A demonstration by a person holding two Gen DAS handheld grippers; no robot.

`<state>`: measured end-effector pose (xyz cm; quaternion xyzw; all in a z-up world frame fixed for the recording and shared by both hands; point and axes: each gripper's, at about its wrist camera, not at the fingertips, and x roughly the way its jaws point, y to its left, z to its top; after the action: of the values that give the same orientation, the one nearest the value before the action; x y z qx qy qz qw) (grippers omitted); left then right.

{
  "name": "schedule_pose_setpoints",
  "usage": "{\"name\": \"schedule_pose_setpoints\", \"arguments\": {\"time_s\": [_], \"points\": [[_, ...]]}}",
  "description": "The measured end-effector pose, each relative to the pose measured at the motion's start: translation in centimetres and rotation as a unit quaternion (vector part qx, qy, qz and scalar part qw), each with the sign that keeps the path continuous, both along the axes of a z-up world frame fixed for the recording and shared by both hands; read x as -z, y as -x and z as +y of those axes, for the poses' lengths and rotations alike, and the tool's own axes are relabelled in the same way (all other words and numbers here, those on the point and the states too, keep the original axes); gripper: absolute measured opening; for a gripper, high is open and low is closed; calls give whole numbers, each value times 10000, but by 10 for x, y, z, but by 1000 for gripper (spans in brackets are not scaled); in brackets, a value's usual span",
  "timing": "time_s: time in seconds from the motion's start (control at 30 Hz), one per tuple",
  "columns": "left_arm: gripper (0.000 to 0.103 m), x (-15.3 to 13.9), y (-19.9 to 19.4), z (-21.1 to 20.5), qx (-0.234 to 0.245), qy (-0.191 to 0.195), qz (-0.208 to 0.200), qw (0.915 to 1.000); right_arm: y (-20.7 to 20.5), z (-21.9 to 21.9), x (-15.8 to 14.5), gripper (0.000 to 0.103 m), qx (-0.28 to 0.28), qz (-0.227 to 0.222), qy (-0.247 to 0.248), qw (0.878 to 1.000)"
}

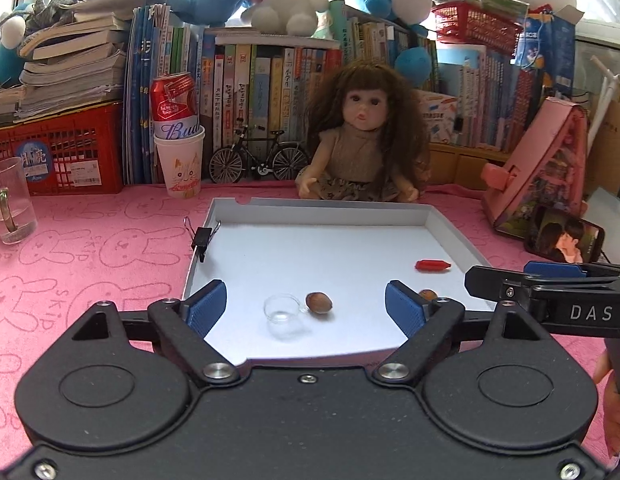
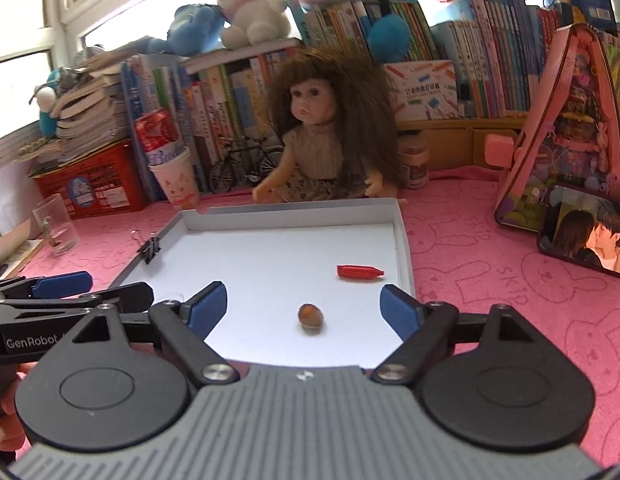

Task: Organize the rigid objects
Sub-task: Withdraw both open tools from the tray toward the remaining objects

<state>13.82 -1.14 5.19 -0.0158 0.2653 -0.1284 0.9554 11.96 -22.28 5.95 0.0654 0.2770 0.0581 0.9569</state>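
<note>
Ahead, one nut lies beyond the wide-open, empty right gripper, untouched.

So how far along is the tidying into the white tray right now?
Already in the white tray: a small clear glass cup, two brown nuts and a red crayon-shaped piece. Nothing is in hand: the left gripper and right gripper are both open and empty. What remains isn't obvious; a binder clip sits on the tray's rim.

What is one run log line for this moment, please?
left gripper: open, empty | right gripper: open, empty | white tray: two nuts, red cap, small clear cup
</note>
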Motion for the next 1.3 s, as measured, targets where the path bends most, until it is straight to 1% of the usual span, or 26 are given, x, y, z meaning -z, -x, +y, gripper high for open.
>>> {"name": "schedule_pose_setpoints", "arguments": {"time_s": [0.2, 0.3, 0.6, 0.8, 0.93, 1.13, 1.2, 1.3], "points": [[87, 1, 28, 11, 91, 117, -52, 9999, 30, -1, 2, 102, -210, -251, 12, 9995], [88, 4, 42, 15, 147, 142, -55, 9998, 45, -4, 8, 103, -246, -293, 37, 9993], [88, 16, 80, 24, 304, 177, -157, 9993, 82, -5, 27, 103, -320, -423, 321, 9981], [88, 25, 100, 22, 388, 36, -234, 9990, 102, 4, 35, 103, -369, -518, 608, 9961], [88, 32, 114, 22, 453, -38, -251, 9987, 116, 8, 40, 103, -461, -534, 715, 9949], [88, 44, 131, 27, 489, -253, -257, 9982, 133, 11, 46, 103, -566, -543, 914, 9927], [86, 47, 136, 31, 487, -253, -236, 9982, 139, 9, 47, 103, -567, -579, 916, 9925], [73, 52, 143, 38, 533, -224, -153, 9982, 151, 5, 49, 103, -478, -751, 768, 9931]]}}
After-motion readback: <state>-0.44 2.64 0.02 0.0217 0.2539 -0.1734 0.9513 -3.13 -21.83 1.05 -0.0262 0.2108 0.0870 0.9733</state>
